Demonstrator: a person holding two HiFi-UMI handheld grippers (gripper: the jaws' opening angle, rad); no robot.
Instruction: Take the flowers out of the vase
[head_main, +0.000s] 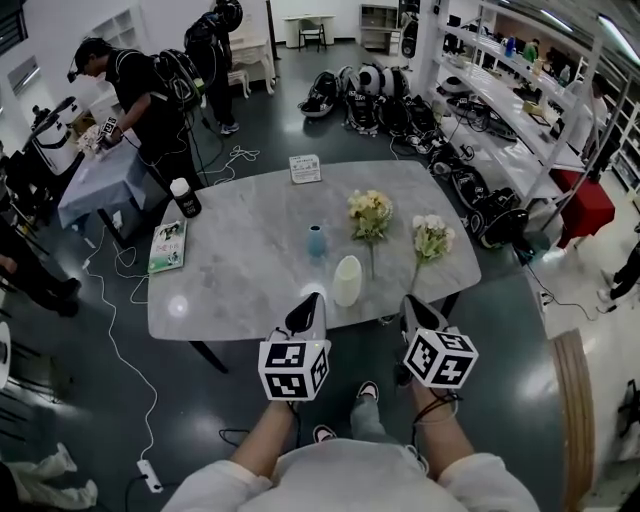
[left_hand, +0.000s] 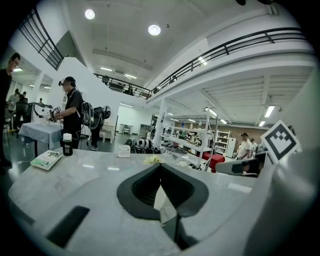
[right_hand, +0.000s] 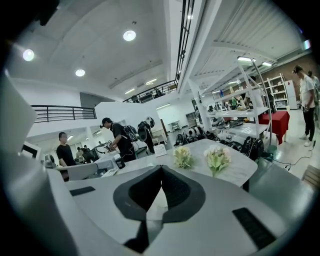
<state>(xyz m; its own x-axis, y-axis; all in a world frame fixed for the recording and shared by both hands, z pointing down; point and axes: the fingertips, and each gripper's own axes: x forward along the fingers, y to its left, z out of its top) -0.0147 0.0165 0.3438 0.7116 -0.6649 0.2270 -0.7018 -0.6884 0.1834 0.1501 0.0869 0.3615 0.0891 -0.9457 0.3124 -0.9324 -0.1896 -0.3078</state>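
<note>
Grey marble table (head_main: 240, 260), seen from above, person standing at its near edge.

Two vases, both empty:
- small blue vase (head_main: 316, 241), upright, mid-table
- taller white vase (head_main: 347, 281), upright, nearer the front edge, just beside the left gripper's tip

Two bunches of flowers, both outside the vases, well right of the blue one:
- yellow flower bunch (head_main: 371, 214), stem running toward the near edge, right of the blue vase
- white flower bunch (head_main: 432, 238), further right, near the table's right edge, stem angled toward the right gripper

Whether the bunches lie flat or are propped up is unclear.

Two grippers, each carrying one marker cube, held over the front edge:
- left gripper (head_main: 314, 297): jaws pressed together, nothing between them
- right gripper (head_main: 408, 300): jaws pressed together, likewise empty

Other items on the table: one black bottle (head_main: 185, 198) with a white cap, one booklet (head_main: 168, 246) at the left edge, one card (head_main: 304, 168) at the far edge.
</note>
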